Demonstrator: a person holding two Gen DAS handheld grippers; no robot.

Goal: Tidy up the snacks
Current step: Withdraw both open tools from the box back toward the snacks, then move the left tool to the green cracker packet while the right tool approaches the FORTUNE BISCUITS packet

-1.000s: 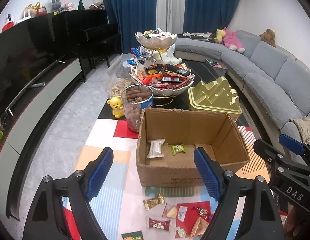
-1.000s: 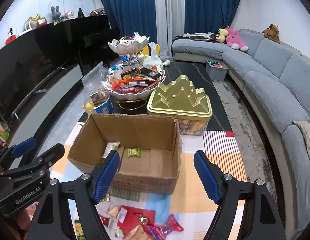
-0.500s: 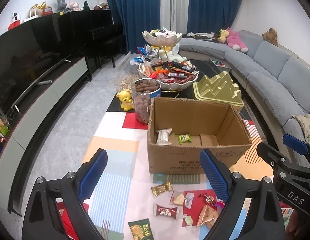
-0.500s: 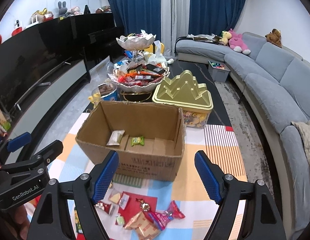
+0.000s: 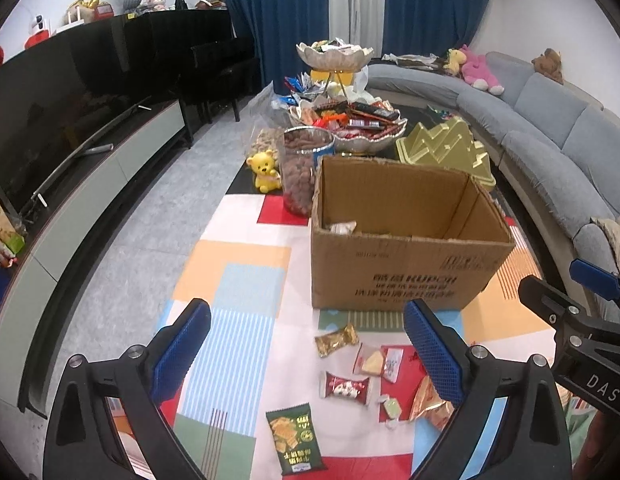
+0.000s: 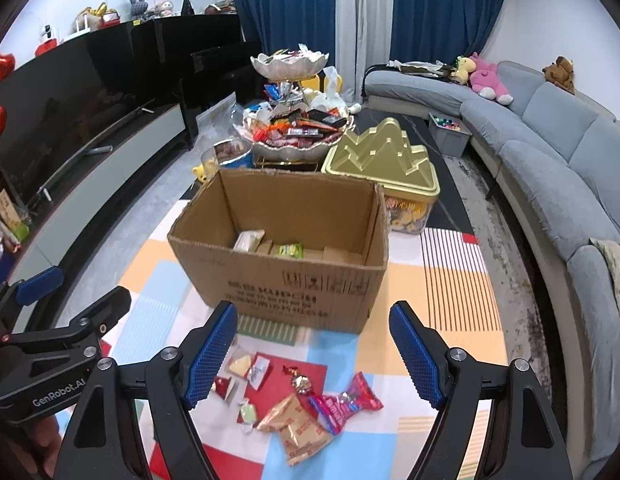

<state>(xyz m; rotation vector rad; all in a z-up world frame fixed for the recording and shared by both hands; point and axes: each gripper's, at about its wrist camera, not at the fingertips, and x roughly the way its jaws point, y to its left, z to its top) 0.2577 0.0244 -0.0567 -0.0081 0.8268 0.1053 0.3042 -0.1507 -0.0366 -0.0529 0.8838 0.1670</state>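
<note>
Both jaw sets stand wide and empty. The loose snacks [image 6: 294,420] lie on the mat just in front of the cardboard box [image 6: 286,280]. Lower the right gripper [image 6: 313,360] over one wrapper — the tan packet [image 6: 296,426] — then close squarely across it.
</note>
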